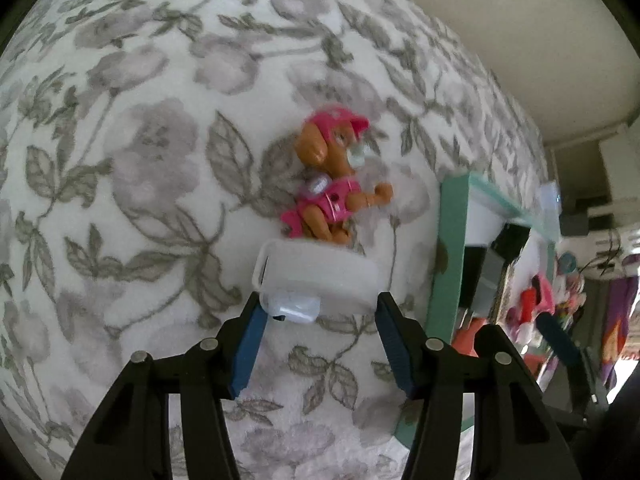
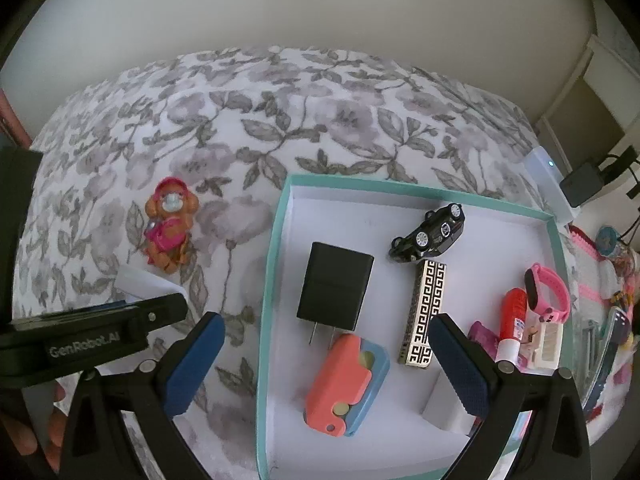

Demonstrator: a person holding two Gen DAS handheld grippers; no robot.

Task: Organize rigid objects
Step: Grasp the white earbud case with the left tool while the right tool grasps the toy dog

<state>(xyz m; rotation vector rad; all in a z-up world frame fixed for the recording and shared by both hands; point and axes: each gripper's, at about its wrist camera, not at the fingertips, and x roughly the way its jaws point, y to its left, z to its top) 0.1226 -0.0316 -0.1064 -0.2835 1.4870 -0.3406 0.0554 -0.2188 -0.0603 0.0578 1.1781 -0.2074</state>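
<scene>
A clear white plastic case lies on the floral blanket, right in front of my left gripper, whose blue pads stand open on either side of its near edge. Just beyond it lies a toy puppy in a pink cap and vest, which also shows in the right wrist view. My right gripper is open and empty above the teal box. The box holds a black charger, a toy car, a patterned lighter and a coral-and-blue case.
At the box's right side lie a pink watch, a red tube and a small white item. More small toys and clutter lie beyond the box on the right. A white device stands at the bed's far edge.
</scene>
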